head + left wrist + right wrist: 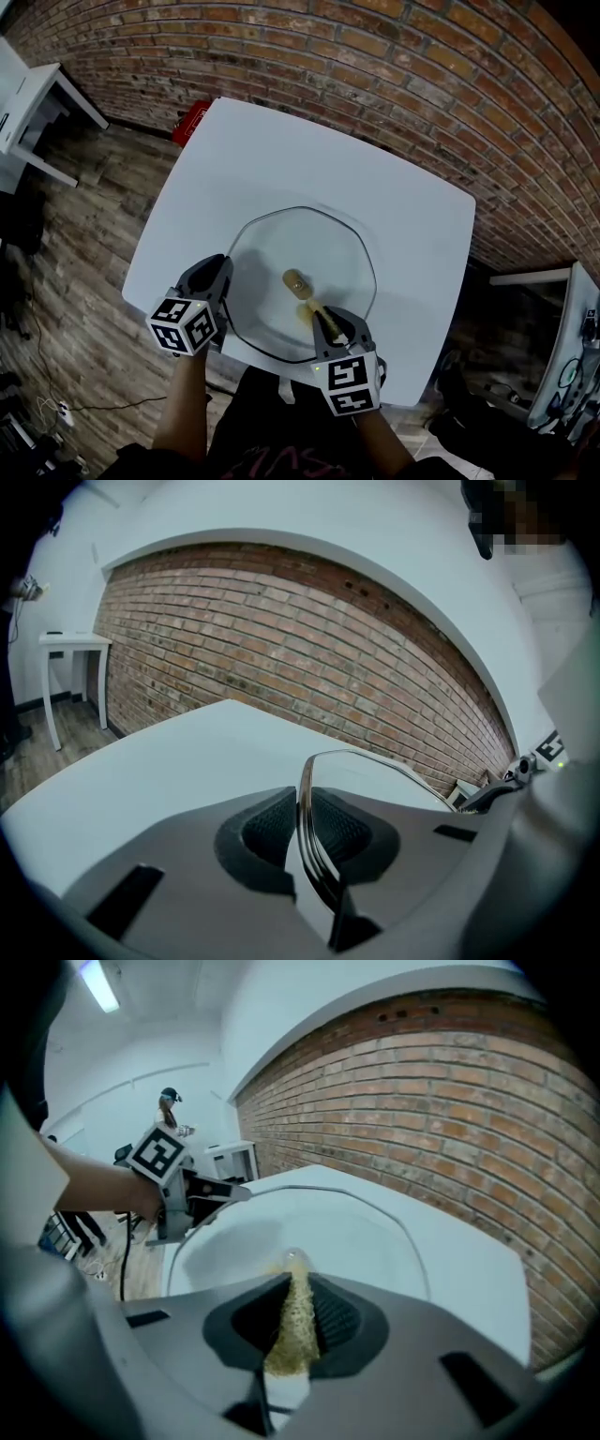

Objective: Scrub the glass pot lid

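One lid (pixel 267 258) with one knob (pixel 295 280) is seen on the one table (pixel 281 159). Its rim is clamped by the left gripper (pixel 218 274); one yellow scourer (pixel 292 1326) is pinched by the right gripper (pixel 327 324).

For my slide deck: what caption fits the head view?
Left gripper clamps the glass pot lid at its rim while the right gripper holds a yellow scouring pad beside the knob.

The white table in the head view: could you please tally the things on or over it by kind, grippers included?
Round glass pot lid: 1
Yellow fibrous scrubbing pad: 1
Grey two-jaw grippers, left gripper and right gripper: 2
Total: 4
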